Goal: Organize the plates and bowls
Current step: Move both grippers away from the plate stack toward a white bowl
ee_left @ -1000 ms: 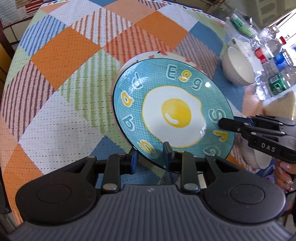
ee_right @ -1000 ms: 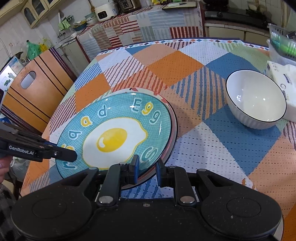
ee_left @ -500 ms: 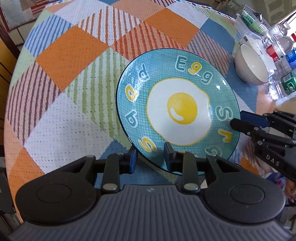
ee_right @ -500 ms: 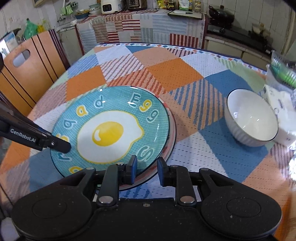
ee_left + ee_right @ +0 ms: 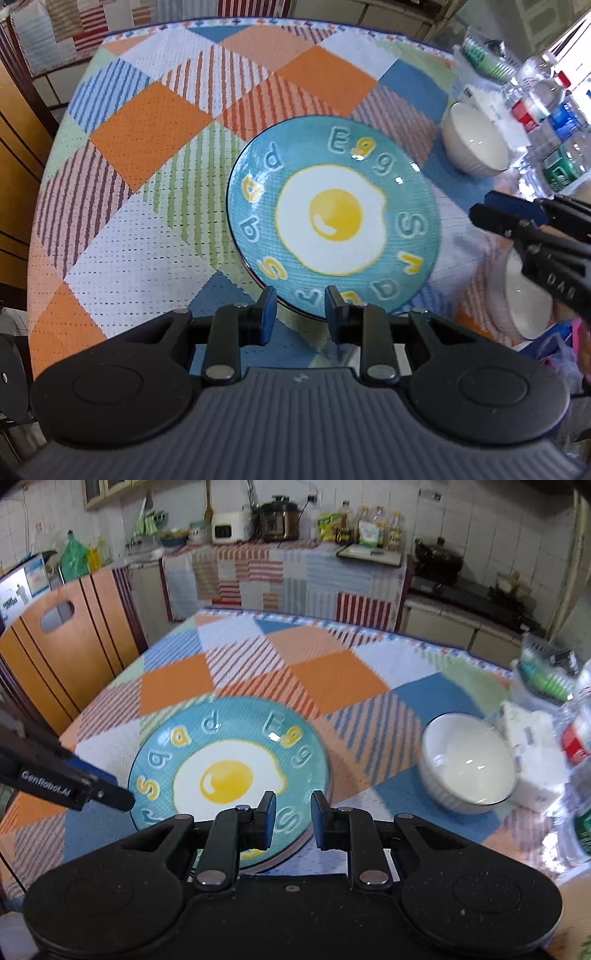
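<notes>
- The teal egg plate (image 5: pixel 334 218) lies flat on the patchwork tablecloth (image 5: pixel 147 133); it carries a fried-egg picture ringed by raised letters, and every other place here is given from it.
- In the right wrist view a second rim shows under the plate's near-right edge, so it seems to rest on another plate, though I cannot tell for sure.
- The left gripper (image 5: pixel 300 312) sits at the plate's near edge in its own view, its jaws parted with a clear gap and nothing between them; the rim shows through the gap.
- The right gripper (image 5: pixel 293 818) stands at the plate's near edge in its own view, likewise spread apart and holding nothing.
- In the left wrist view the right gripper's fingers (image 5: pixel 495 218) reach in just beside the plate's right rim, apart from it.
- In the right wrist view the left gripper's fingers (image 5: pixel 110 794) touch or nearly touch the plate's left rim.
- A white bowl (image 5: pixel 469 762) stands on the cloth to the right of the plate, well apart from it.
- Another white bowl (image 5: pixel 524 295) sits nearer, right of the plate, partly hidden behind the right gripper.
- Bottles (image 5: pixel 554 122) crowd the far right, beyond the first bowl.
</notes>
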A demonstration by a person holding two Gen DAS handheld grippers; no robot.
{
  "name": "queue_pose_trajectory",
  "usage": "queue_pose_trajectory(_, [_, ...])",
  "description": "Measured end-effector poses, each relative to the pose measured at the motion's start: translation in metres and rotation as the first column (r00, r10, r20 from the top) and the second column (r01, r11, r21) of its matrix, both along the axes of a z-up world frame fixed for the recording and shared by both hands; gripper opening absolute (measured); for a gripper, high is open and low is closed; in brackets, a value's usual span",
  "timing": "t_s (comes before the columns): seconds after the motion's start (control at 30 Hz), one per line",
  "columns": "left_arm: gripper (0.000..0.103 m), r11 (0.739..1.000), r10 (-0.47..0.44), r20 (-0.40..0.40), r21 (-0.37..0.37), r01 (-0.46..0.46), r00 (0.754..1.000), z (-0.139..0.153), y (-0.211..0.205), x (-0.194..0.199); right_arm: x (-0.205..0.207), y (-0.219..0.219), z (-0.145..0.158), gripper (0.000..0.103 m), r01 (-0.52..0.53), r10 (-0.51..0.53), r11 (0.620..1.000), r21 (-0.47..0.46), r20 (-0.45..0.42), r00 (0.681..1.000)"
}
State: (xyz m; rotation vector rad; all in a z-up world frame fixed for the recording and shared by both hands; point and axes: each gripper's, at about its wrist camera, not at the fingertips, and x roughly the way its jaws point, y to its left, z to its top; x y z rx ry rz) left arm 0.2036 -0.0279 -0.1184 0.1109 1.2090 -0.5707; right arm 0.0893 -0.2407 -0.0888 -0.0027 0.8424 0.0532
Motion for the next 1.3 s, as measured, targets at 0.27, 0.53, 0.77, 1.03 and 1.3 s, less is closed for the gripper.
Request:
queue_pose_trajectory(0.27, [0.027,1.0,-0.001,0.103,-0.005,0.002,0.995,0.041,-0.009,-0.034,-0.033,-0.018,0.029,0.037,-0.009,0.009,1.0,-0.005,0.045,0.999])
queue_pose_trajectory(0.53, [0.03,1.0,-0.027,0.155,0.019,0.025,0.987,0.072,-0.039,-0.056,-0.057,-0.042,0.036,0.051,-0.027,0.027,1.0,0.003,0.072,0.997])
queue_pose_trajectory(0.77, [0.041,0.998,-0.05,0.185,0.039,0.043,0.981,0.09,-0.076,-0.061,-0.064,-0.067,0.036,0.07,-0.041,0.041,0.999,-0.009,0.093,0.995])
queue_pose_trajectory(1.03, [0.066,0.999,-0.042,0.186,-0.004,0.044,0.982,0.091,-0.123,-0.043,-0.046,-0.102,0.014,0.096,0.037,-0.039,0.999,0.022,0.114,0.993])
queue_pose_trajectory(1.3, [0.075,0.995,-0.023,0.187,-0.089,0.041,0.982,0.068,-0.176,-0.01,-0.004,-0.129,-0.03,0.096,0.115,-0.116,0.993,0.022,0.012,0.993])
